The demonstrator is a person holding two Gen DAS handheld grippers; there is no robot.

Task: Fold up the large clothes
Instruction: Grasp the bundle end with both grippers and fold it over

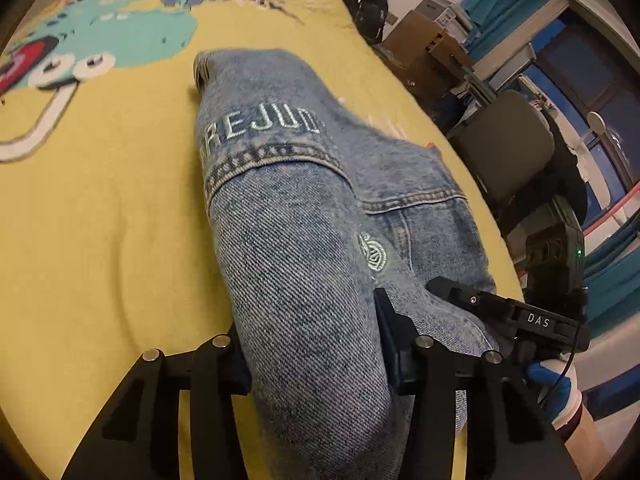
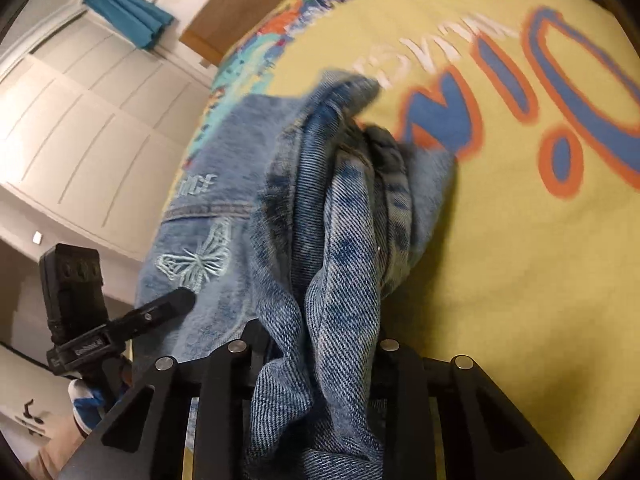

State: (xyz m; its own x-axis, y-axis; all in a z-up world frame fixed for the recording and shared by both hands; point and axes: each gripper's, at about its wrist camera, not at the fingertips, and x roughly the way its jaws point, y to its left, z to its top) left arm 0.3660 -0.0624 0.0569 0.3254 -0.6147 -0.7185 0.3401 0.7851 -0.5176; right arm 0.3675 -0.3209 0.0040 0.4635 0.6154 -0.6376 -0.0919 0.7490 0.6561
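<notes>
A light blue denim jacket (image 1: pixel 288 208) with white embroidered letters and a round emblem hangs over a yellow bedspread (image 1: pixel 100 220). My left gripper (image 1: pixel 316 344) is shut on a thick fold of the denim, which fills the space between its jaws. My right gripper (image 1: pixel 460 300) shows at its right, also on the jacket. In the right wrist view the right gripper (image 2: pixel 320 356) is shut on a bunched fold of the denim jacket (image 2: pixel 344 200), which has an embroidered butterfly. My left gripper (image 2: pixel 176 300) shows at the lower left against the jacket.
The yellow bedspread (image 2: pixel 500 260) carries large blue and orange letters and a teal cartoon print (image 1: pixel 120 32). A dark chair (image 1: pixel 508 148), boxes and shelves stand past the bed's right edge. White panelled doors (image 2: pixel 80 120) and a wooden headboard (image 2: pixel 240 12) lie beyond.
</notes>
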